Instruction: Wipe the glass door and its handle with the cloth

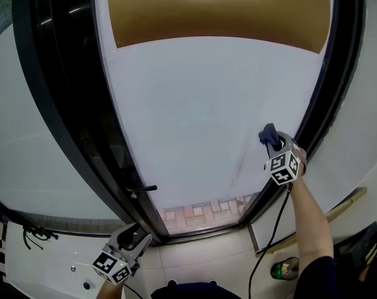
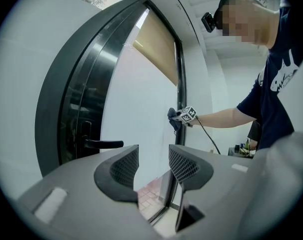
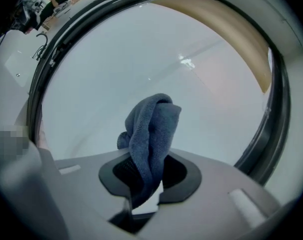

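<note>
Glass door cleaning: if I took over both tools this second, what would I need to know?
Left tool: open and empty, held low near the black handle.
Right tool: shut on the blue cloth, up at the glass door near its right frame.
Done: the pictures do not show how much glass is wiped.
Left: probably finish the glass, then wipe the handle.

Entrance of a building, seen from indoors: a dark-framed, frosted glass door [image 1: 195, 117] with lever handle [image 1: 145, 188] and tan blind [image 1: 219, 11] beside a white wall [image 1: 363, 117], pale floor tiles [image 1: 201, 254] inside, brick paving [image 1: 201, 212] outside.
</note>
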